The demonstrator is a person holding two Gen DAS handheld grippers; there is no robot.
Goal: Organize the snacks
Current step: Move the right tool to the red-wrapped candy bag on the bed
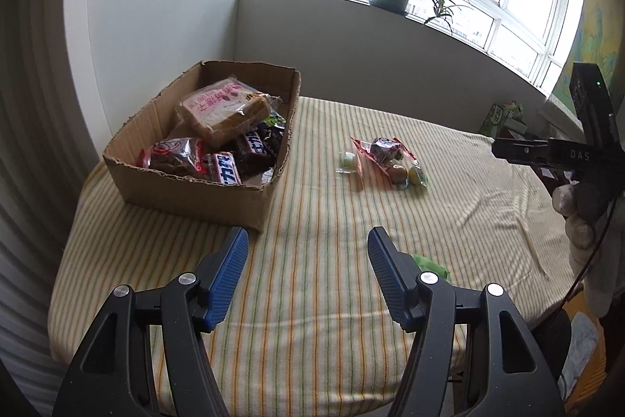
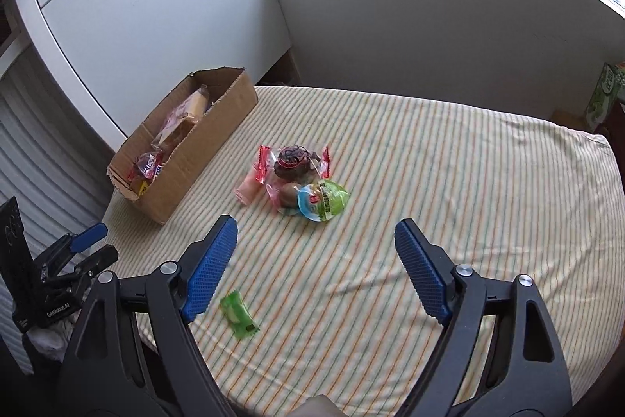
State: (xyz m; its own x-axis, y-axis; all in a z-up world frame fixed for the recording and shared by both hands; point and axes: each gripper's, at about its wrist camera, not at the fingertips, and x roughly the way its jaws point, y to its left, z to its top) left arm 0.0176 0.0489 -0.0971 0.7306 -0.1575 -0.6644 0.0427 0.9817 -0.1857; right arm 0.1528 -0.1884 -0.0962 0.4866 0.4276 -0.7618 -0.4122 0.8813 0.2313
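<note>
Both my tools are empty, the left gripper (image 1: 308, 253) and right gripper (image 2: 316, 245) with jaws apart. The green sachet (image 2: 239, 315) lies near my right fingers; the cardboard box (image 2: 187, 159) stands far left. I should lower flat and pinch its middle.

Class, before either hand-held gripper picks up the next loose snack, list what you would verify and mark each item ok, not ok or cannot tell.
1. Right hand-held gripper open and empty: ok.
2. Left hand-held gripper open and empty: ok.
3. Cardboard box open at the top: ok.
4. All snacks boxed: not ok; the small green packet and the snack pile lie on the striped cloth.
5. Green packet apart from the pile: ok.
6. Room left in the box: cannot tell.
</note>
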